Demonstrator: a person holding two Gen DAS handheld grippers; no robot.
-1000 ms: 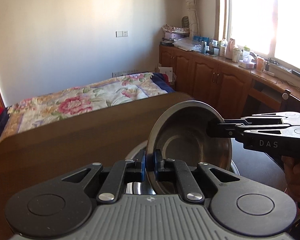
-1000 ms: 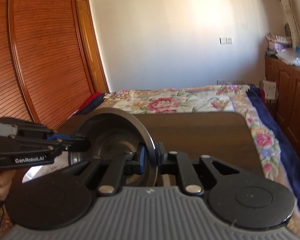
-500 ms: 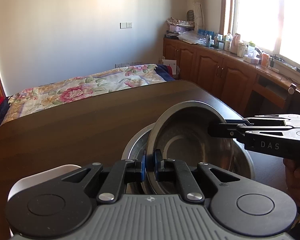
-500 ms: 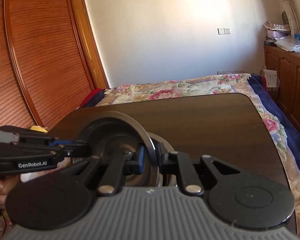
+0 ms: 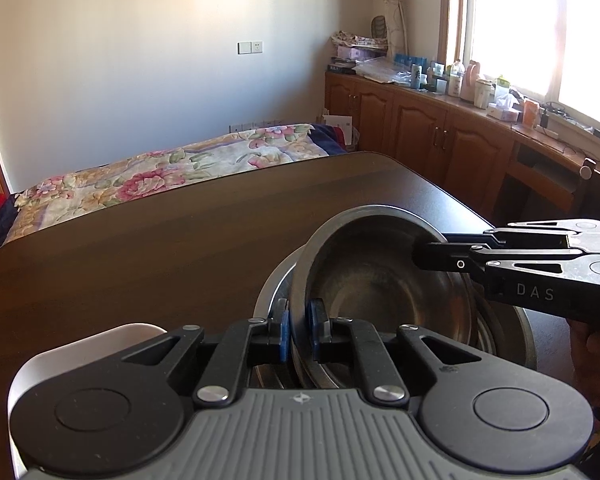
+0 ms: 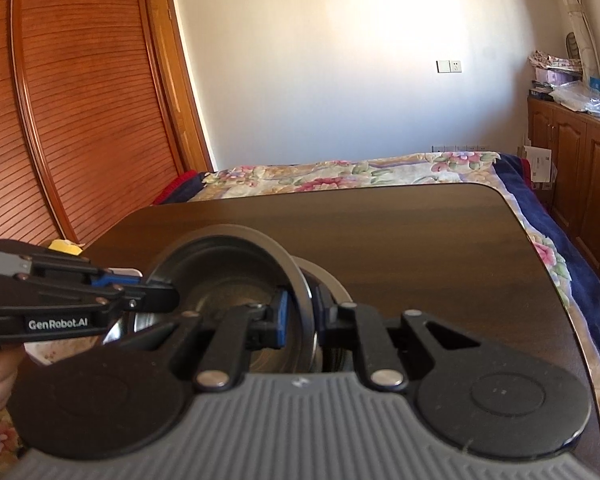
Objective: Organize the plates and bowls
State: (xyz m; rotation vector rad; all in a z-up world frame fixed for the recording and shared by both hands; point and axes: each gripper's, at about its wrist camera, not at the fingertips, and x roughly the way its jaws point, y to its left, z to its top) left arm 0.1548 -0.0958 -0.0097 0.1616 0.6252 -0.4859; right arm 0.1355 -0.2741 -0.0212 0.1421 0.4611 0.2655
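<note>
Bowl [image 5: 380,280] tilted, clamped at opposite rims by left gripper [image 5: 298,330] and right gripper [image 6: 300,316], partly inside larger bowl [image 5: 520,344] on table [image 5: 180,240]. Nesting step. Next: level, lower, release both.

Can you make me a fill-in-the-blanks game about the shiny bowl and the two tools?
1. The small bowl is made of ____.
2. It is held by ____ tools at once, the left tool and the right tool.
3. Under it sits a ____ bowl.
4. The table is dark ____.

Missing words: metal; two; bigger; brown
</note>
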